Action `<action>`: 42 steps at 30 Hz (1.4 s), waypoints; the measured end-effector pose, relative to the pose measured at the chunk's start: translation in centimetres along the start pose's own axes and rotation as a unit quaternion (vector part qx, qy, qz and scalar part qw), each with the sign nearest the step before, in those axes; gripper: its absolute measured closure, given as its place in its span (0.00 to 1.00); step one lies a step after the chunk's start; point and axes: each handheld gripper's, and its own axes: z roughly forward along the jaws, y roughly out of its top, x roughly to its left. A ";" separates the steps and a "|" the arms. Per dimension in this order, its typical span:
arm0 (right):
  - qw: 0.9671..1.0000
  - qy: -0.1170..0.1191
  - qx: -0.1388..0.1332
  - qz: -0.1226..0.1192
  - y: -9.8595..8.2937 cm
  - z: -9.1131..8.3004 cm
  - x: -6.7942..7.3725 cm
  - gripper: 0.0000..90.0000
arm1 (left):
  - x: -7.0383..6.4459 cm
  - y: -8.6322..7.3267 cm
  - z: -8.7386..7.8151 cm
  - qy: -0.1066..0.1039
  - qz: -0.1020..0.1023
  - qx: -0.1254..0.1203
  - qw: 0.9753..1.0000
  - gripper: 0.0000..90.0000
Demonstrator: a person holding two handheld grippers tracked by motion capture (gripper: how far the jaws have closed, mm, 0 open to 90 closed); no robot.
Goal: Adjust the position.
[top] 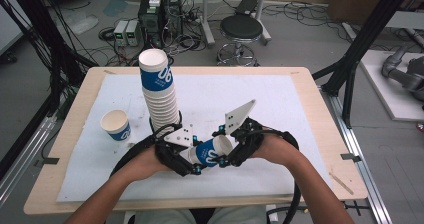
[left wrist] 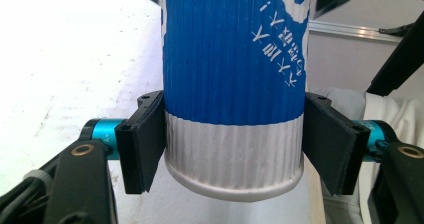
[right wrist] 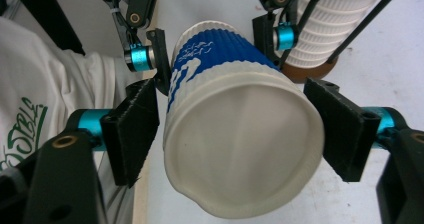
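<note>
A blue-and-white paper cup point(top: 212, 151) lies on its side above the near middle of the table point(top: 310, 104), held between both grippers. The left gripper point(top: 186, 160) clamps its jaws on the white band at the cup's base; in the left gripper view both pads press the cup point(left wrist: 234, 84) just above the bottom rim. The right gripper point(top: 226, 145) meets the cup at its open mouth; in the right gripper view its jaws flank the rim of the cup point(right wrist: 240, 134), the left pad touching, the right with a sliver of gap. A tall stack of cups point(top: 159, 91) stands just beyond the left gripper, close to it. A single cup point(top: 116, 124) stands upright well to the left. The far right of the white mat point(top: 280, 99) lies open.
</note>
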 end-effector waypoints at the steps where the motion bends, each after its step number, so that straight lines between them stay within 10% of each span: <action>1: 1.000 0.000 0.000 0.000 0.0 0.0 0.0 0.28 | 0.0 0.0 0.0 0.000 0.000 0.000 1.000 0.34; 11: 1.000 0.011 0.019 -0.003 0.1 0.5 0.0 0.36 | -0.1 -0.1 0.2 -0.007 0.007 0.003 1.000 0.34; 18: 1.000 0.012 0.004 0.005 -0.4 0.0 -0.1 0.35 | 0.3 -1.0 0.1 -0.013 -0.006 -0.049 0.999 0.23; 30: 0.996 0.014 -0.071 0.043 -3.9 -0.6 -0.7 0.35 | 0.5 -3.9 -0.5 0.000 -0.037 -0.172 0.984 0.19; 37: 0.990 0.010 -0.125 0.062 -5.7 -0.9 -0.5 0.35 | 0.2 -4.4 -0.6 0.004 -0.041 -0.232 0.972 0.18; 42: 0.983 0.013 -0.164 0.075 -6.9 -0.6 -0.1 0.34 | 0.1 -4.5 -0.2 0.003 -0.044 -0.245 0.969 0.18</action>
